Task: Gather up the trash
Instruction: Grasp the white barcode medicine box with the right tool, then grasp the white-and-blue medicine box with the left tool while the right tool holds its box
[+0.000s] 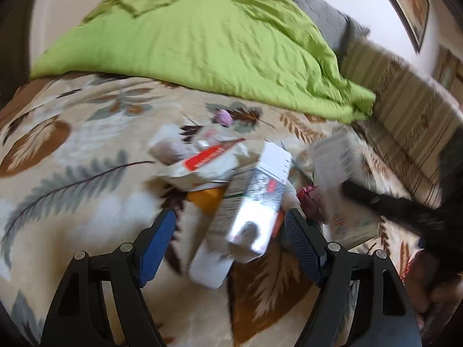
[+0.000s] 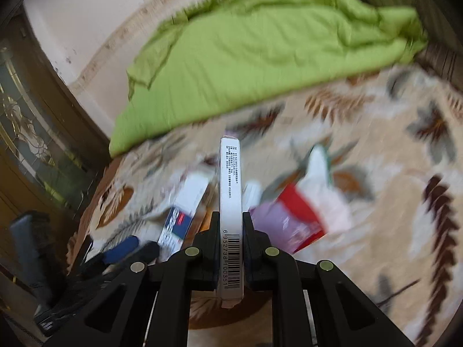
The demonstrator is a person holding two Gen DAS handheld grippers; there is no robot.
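A leaf-patterned blanket (image 1: 86, 150) is covering the bed. A green quilt (image 1: 202, 43) is lying bunched toward twelve o'clock, against a pale wall (image 2: 86, 23).

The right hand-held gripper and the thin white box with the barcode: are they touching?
Touching. The right wrist view shows the right hand-held gripper shut on the thin white box, one finger pressed on each flat side, with no gap.
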